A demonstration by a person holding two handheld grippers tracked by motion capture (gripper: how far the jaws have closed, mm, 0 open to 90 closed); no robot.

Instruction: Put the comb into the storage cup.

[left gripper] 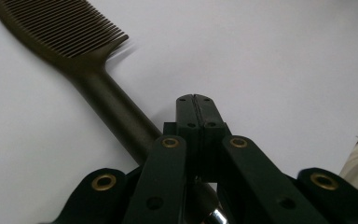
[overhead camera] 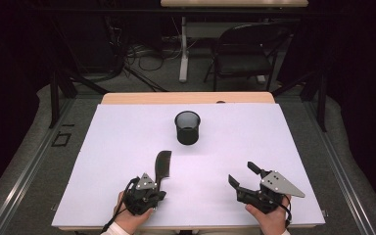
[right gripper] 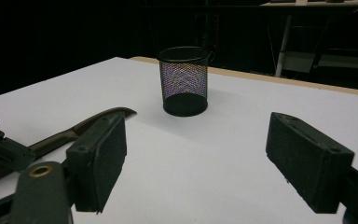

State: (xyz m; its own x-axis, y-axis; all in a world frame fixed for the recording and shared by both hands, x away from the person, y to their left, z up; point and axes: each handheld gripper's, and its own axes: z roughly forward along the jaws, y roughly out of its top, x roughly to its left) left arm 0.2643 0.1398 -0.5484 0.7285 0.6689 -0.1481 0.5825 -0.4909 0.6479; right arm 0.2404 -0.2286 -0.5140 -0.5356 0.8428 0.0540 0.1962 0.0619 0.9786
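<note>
A black comb (overhead camera: 163,163) lies flat on the white table top (overhead camera: 127,142), teeth end pointing away from me. My left gripper (overhead camera: 160,189) rests at the comb's handle end. In the left gripper view its jaws are pressed together, tips (left gripper: 196,100) just right of the comb handle (left gripper: 116,112), which runs under the left linkage; nothing sits between them. My right gripper (overhead camera: 242,174) hovers low at the front right, jaws wide apart and empty. The right gripper view shows its pads (right gripper: 100,154) spread, with the comb (right gripper: 93,121) at the left.
A black mesh cup (overhead camera: 187,127) stands upright at the table's middle back, also straight ahead in the right gripper view as the mesh cup (right gripper: 184,81). Beyond the table are a folding chair (overhead camera: 245,51) and cables on the floor.
</note>
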